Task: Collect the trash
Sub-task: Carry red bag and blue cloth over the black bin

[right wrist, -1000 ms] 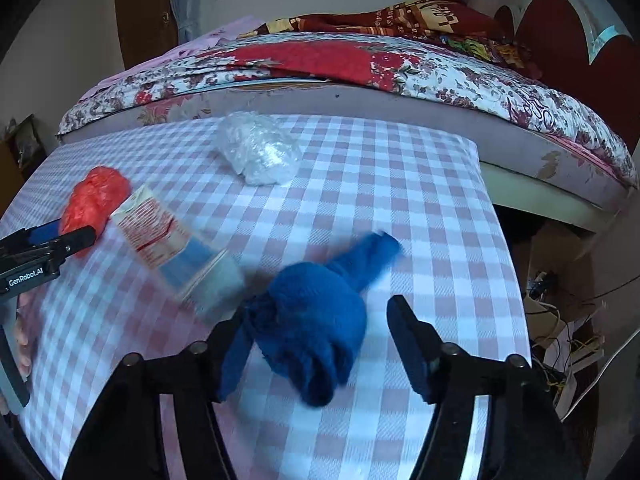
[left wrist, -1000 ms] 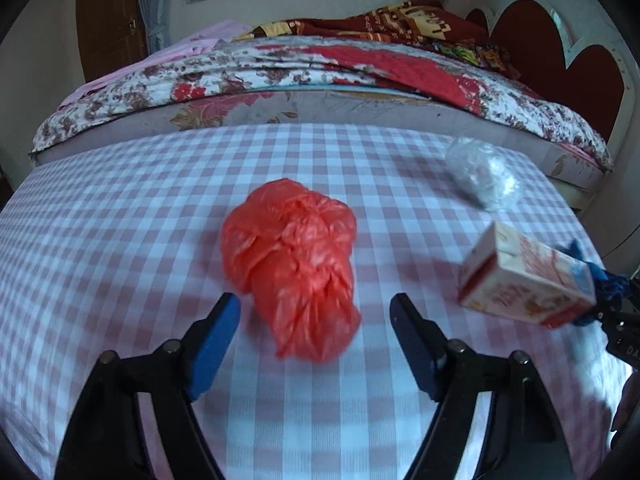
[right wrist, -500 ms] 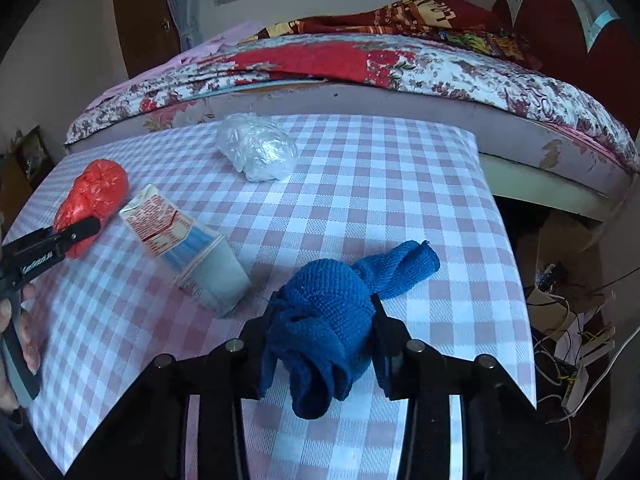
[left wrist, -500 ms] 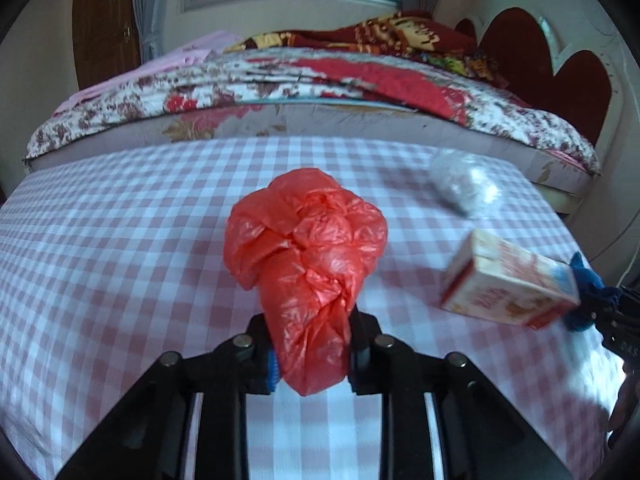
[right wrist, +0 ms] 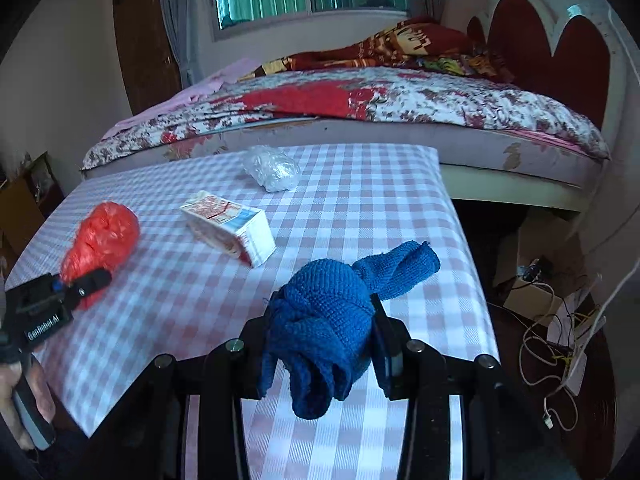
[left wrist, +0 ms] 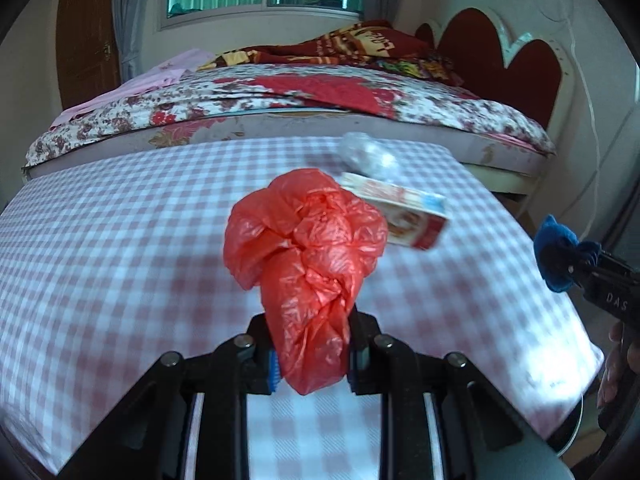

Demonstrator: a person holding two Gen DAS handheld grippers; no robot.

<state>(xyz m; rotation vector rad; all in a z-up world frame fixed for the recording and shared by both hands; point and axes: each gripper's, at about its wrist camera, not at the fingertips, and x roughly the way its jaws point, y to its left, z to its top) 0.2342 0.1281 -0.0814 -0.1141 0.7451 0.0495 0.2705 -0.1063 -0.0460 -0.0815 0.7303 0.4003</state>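
Observation:
My left gripper (left wrist: 312, 360) is shut on a crumpled red plastic bag (left wrist: 308, 248), held above the pink checked tablecloth (left wrist: 120, 240). My right gripper (right wrist: 320, 352) is shut on a knotted blue knit cloth (right wrist: 328, 312), also lifted off the table. From the right wrist view the red bag (right wrist: 104, 236) and the left gripper (right wrist: 86, 280) appear at the left. The blue cloth (left wrist: 556, 252) shows at the right edge of the left wrist view. A red and white carton (right wrist: 228, 228) lies on its side mid-table. A clear crumpled plastic bag (right wrist: 272, 168) rests near the far edge.
A bed with a floral quilt (right wrist: 360, 100) runs along the table's far side, with a red headboard (right wrist: 560, 52) at the right. Cables and a cardboard box (right wrist: 552, 300) lie on the floor beyond the table's right edge. A hand (right wrist: 16, 400) holds the left gripper's handle.
Both grippers closed, the left on the red bag and the right on the blue cloth, then lifted them and drew back from the table. The carton and clear bag stayed put.

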